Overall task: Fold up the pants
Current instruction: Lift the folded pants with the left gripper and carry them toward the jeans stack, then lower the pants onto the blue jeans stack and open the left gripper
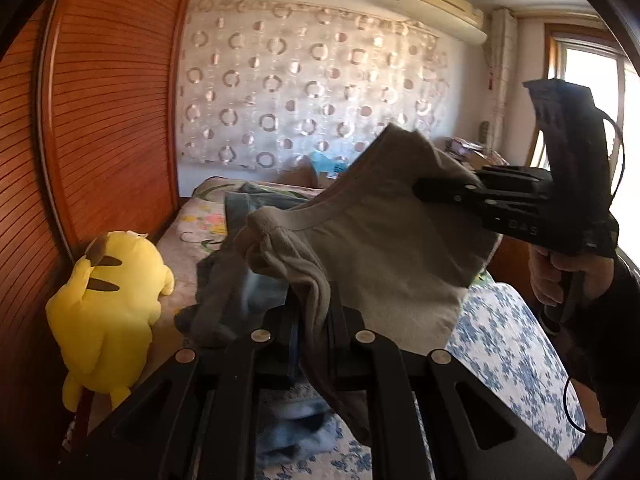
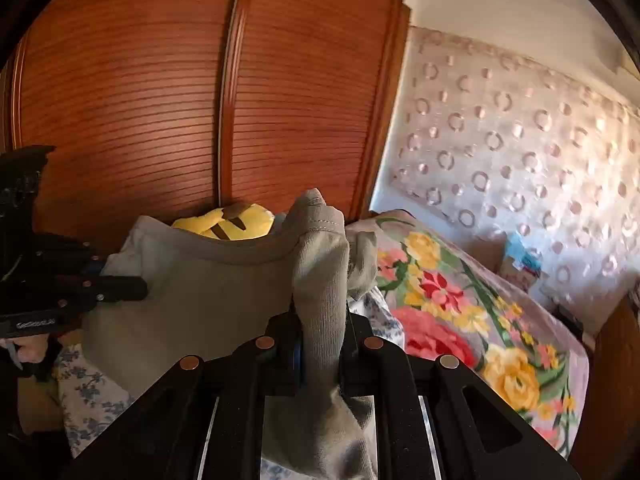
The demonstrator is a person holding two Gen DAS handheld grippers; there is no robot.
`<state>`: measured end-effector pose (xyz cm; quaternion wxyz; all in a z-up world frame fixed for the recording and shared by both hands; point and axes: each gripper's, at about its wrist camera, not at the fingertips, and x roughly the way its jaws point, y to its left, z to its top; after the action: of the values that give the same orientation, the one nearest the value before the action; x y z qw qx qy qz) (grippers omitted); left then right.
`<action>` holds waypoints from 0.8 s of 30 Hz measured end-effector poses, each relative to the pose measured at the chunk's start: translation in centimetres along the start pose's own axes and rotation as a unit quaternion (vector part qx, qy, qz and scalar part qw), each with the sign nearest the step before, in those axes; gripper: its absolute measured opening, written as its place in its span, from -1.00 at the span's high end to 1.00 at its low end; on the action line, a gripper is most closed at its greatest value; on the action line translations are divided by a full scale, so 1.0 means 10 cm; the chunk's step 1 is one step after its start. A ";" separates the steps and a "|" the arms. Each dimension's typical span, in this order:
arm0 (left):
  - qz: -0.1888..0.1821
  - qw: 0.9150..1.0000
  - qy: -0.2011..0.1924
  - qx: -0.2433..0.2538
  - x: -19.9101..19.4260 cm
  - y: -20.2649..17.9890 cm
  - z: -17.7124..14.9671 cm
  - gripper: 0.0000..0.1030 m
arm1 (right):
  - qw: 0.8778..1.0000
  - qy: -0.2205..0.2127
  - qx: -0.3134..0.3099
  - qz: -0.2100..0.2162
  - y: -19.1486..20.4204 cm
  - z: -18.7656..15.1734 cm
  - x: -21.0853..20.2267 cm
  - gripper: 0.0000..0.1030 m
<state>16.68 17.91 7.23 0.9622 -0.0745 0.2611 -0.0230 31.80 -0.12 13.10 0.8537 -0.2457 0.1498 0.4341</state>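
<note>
The grey pants (image 1: 372, 240) hang in the air above the bed (image 1: 516, 344), stretched by their waistband between the two tools. The left tool (image 1: 316, 320) is clamped narrow on a bunched fold of the cloth, which trails down between its fingers toward the bed. The right tool (image 2: 320, 320) is likewise closed narrow on a gathered edge, with cloth standing up above its fingers and drooping below them. In the left view the right tool reaches into the pants from the right, and a hand (image 1: 560, 276) grips its handle. Under the pants the bed carries a blue-flowered sheet; a bright floral quilt (image 2: 460, 308) lies on the bed beyond the pants toward the headboard. A yellow plush toy (image 1: 108, 312) sits at the bed's edge left of the pants, against a slatted wooden wardrobe (image 2: 200, 100). A ring-patterned wall panel (image 1: 304, 92) stands behind the bed.
</note>
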 end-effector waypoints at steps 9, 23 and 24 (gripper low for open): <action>0.016 0.999 0.001 -0.035 0.17 0.22 -0.02 0.78 | 0.999 0.013 -0.043 0.022 -0.10 0.33 0.66 0.75; 0.044 0.997 0.019 -0.065 0.24 0.42 -0.09 0.71 | 0.998 0.050 -0.013 0.044 -0.34 0.48 1.39 0.21; 0.046 0.997 0.020 -0.064 0.23 0.42 -0.09 0.65 | 0.998 0.044 -0.001 0.041 -0.39 0.49 1.36 0.11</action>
<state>18.22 21.71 4.66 0.9500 -0.1239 0.2844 0.0366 43.04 9.64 11.94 0.8275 -0.2596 0.1966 0.4574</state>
